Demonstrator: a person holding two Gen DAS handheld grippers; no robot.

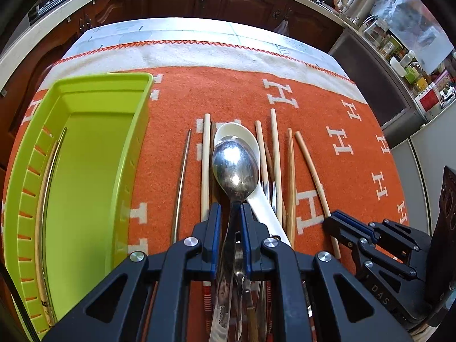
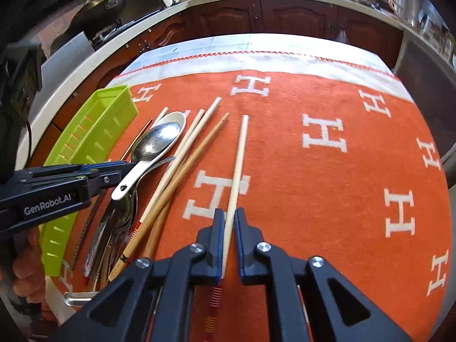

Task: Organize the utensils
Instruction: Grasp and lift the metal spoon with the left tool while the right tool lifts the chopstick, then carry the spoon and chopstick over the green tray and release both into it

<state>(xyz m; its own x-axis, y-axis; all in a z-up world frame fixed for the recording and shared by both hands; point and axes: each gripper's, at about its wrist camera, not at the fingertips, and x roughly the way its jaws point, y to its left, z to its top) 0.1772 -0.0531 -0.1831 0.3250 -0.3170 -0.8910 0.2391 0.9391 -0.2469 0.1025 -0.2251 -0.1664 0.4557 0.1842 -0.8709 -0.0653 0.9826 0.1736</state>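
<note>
So the worktop (image 2: 356,65) has this orange blanket (image 2: 327,199) with white H letters spread over it, and there's a whole pile of utensils lying on it. The left gripper (image 1: 230,213) is angled steeply down and its jaws are pinched nearly closed on the neck of a metal spoon (image 1: 235,168), right where the bowl narrows into the handle. That spoon sits on top of a white ceramic spoon (image 1: 250,148), and the tines of a fork (image 1: 269,193) peek out just beside them. A thin metal chopstick (image 1: 182,182) lies to the left of the pile, with a few wooden chopsticks (image 1: 290,176) scattered either side of the spoons. Further left is a lime green tray (image 1: 94,154), sitting right at the edge of the blanket, and it's already got a couple of chopsticks resting along its slotted left wall, one metal and one pale wood as far as I can tell. The right gripper (image 2: 229,216) is over on the other side, also tipped down, jaws closed tight on a single pale wooden chopstick (image 2: 238,171) that lies a bit apart from the rest, pointing away across one of the H letters. It has a red striped end that shows below the jaws.
</note>
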